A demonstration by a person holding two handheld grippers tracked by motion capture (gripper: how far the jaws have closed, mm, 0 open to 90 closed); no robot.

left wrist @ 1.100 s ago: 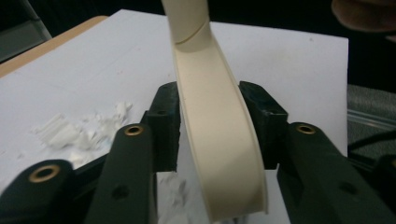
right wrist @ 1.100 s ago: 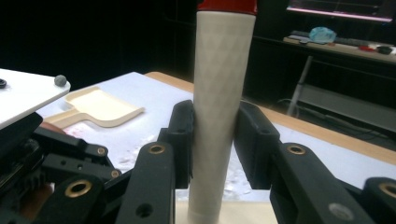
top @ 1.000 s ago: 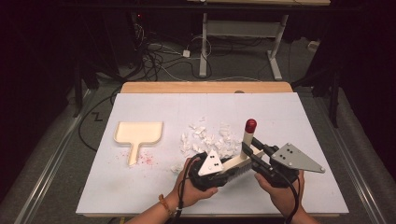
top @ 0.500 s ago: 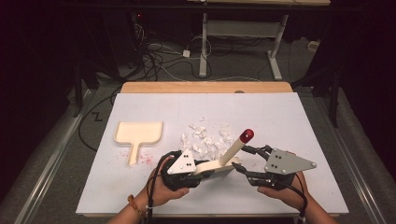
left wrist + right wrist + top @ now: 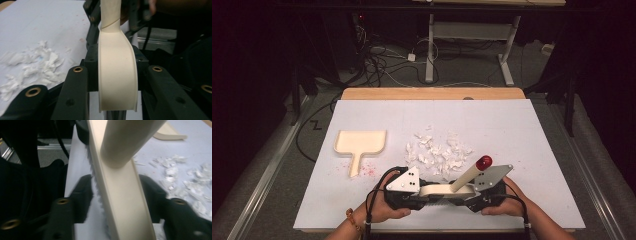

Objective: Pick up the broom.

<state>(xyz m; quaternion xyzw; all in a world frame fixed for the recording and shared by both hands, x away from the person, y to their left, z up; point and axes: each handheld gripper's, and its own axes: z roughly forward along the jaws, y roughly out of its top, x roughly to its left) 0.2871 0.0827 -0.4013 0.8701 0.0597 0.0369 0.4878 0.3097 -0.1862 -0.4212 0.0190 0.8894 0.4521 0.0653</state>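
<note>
A cream brush (image 5: 444, 190) with a red-tipped handle (image 5: 484, 162) is held low over the table's near edge. Its handle slants up to the right. My left gripper (image 5: 424, 195) is shut on the left end of the brush head (image 5: 117, 75), with the pads tight against both sides. My right gripper (image 5: 464, 197) takes the other end. Its jaws have just been closing, and the brush head (image 5: 122, 202) now sits between them, one pad on the bristles and one on the cream edge. White paper scraps (image 5: 437, 152) lie just beyond the brush, and a cream dustpan (image 5: 360, 142) lies to the left.
The white table top (image 5: 522, 130) runs wide to the right and far side. Faint red specks (image 5: 369, 171) dot the surface by the dustpan's handle. Beyond the table are a wooden board (image 5: 432, 93), floor cables and a desk frame.
Both hands have brought the brush nearer the front edge and to the left. The handle has gone from upright to slanted. The right gripper has dropped down onto the brush head.
</note>
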